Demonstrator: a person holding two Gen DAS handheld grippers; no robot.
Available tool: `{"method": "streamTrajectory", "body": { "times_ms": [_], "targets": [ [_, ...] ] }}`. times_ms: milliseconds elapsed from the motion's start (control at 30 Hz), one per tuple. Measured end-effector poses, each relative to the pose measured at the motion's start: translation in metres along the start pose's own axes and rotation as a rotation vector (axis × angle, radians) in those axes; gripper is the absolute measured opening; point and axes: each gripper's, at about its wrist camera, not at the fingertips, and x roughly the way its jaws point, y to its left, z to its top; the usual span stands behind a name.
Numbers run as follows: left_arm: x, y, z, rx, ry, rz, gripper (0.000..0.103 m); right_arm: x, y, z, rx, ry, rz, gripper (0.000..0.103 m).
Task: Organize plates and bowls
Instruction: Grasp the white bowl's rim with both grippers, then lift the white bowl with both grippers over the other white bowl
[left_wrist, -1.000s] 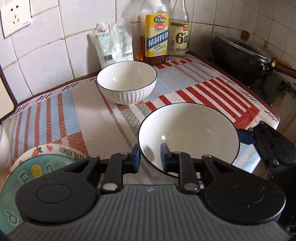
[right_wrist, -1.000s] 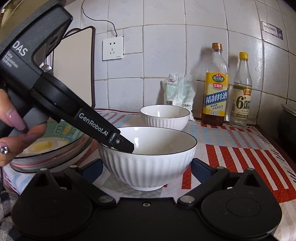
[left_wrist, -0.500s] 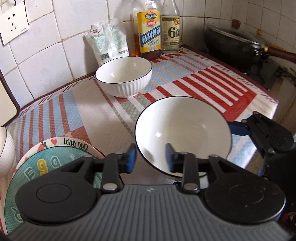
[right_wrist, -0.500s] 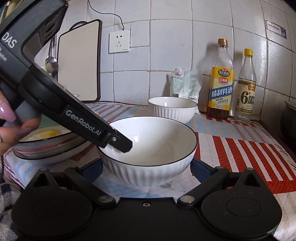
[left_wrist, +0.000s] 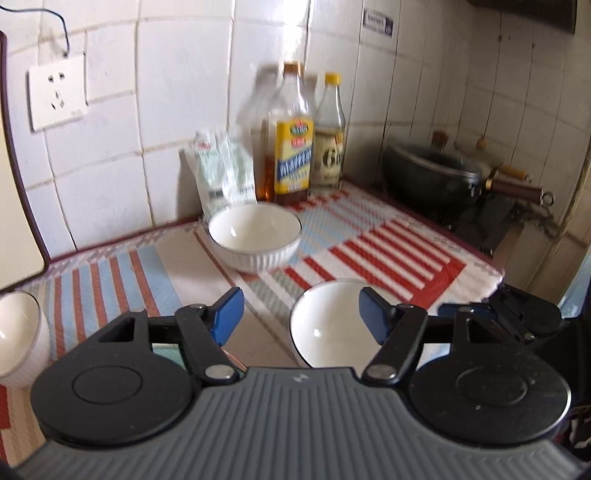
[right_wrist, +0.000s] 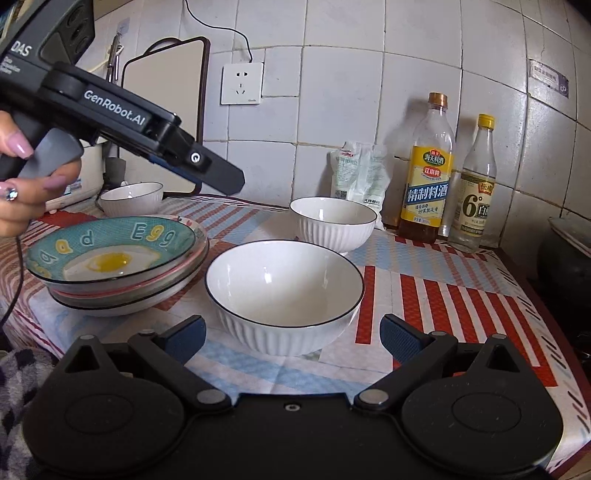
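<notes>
I have just let go of the large white bowl (right_wrist: 284, 295): a moment ago my left gripper (left_wrist: 301, 319) pinched its near rim and held it off the cloth, and now those fingers stand wide apart, lifted clear above it. The bowl sits on the striped cloth (right_wrist: 443, 295), just beside the plate stack (right_wrist: 122, 266) and in front of the smaller bowl (right_wrist: 332, 223). My right gripper (right_wrist: 291, 339) waits with its fingers spread on either side of the bowl, not touching. I judge this bowl placed, with stacking still to do. It stands upright, mouth up; being round, it has no long axis beyond its vertical one.
</notes>
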Motion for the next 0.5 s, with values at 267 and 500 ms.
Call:
{"method": "streamTrajectory", "body": {
  "times_ms": [267, 500],
  "targets": [
    [0.000, 0.023, 0.020, -0.078, -0.081, 0.041, 0.078, -0.034, -0.016, 0.032, 0.023, -0.041, 0.094, 0.102],
    [0.053, 0.049, 0.047, -0.187, 0.079, 0.110, 0.074, 0.009, -0.065, 0.081, 0.272, 0.150, 0.220, 0.095]
  ]
}}
